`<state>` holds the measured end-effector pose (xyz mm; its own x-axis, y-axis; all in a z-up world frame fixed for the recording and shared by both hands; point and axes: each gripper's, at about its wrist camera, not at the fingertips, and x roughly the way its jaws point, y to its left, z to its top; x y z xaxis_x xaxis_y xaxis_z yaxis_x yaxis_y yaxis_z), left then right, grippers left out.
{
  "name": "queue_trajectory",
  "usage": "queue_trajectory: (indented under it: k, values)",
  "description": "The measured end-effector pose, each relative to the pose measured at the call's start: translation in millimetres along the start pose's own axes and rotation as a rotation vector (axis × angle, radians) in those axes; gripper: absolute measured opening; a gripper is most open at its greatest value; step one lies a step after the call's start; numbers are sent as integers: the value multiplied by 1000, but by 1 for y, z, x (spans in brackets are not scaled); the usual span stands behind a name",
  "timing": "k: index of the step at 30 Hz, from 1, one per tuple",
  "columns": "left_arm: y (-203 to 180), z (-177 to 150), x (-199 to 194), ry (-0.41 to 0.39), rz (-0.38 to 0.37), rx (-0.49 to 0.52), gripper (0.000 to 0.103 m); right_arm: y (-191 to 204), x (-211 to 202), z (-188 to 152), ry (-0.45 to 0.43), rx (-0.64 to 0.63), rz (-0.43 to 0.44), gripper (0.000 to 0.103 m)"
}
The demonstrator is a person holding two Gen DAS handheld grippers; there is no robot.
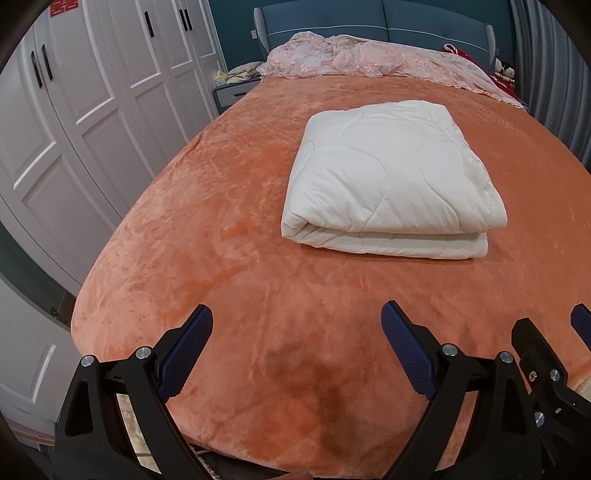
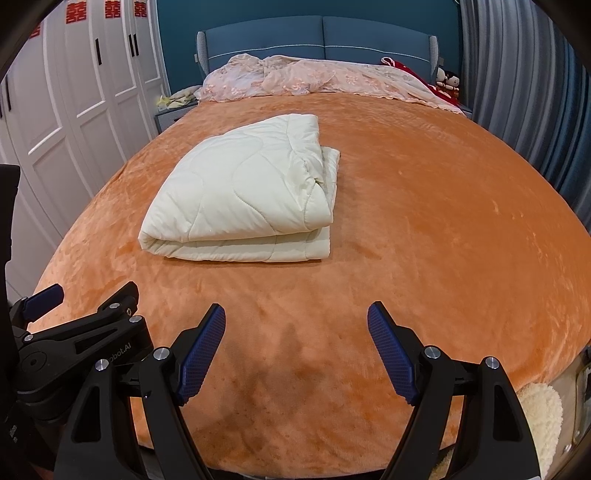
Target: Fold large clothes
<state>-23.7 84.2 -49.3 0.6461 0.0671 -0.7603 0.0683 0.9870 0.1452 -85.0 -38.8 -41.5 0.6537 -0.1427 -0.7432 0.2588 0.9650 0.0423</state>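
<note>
A white quilted comforter (image 1: 388,181) lies folded into a thick rectangle on the orange bed cover (image 1: 221,258). It also shows in the right wrist view (image 2: 243,192), left of centre. My left gripper (image 1: 297,317) is open and empty, held above the near end of the bed, well short of the comforter. My right gripper (image 2: 295,315) is open and empty too, beside the left one and equally far from the comforter. The left gripper's body (image 2: 74,339) shows at the left of the right wrist view.
White wardrobe doors (image 1: 74,122) run along the bed's left side. A pink lace cover (image 1: 369,62) lies over the pillows by the blue headboard (image 1: 369,26). Grey curtains (image 2: 524,92) hang on the right. A fluffy cream item (image 2: 543,417) sits by the bed's near right corner.
</note>
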Motion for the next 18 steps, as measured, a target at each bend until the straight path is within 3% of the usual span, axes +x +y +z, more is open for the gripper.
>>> queue_trajectory:
  k: [18]
  values:
    - [-3,1,1,-15,-4,-5,87,5,0,2,1,13,-9,78]
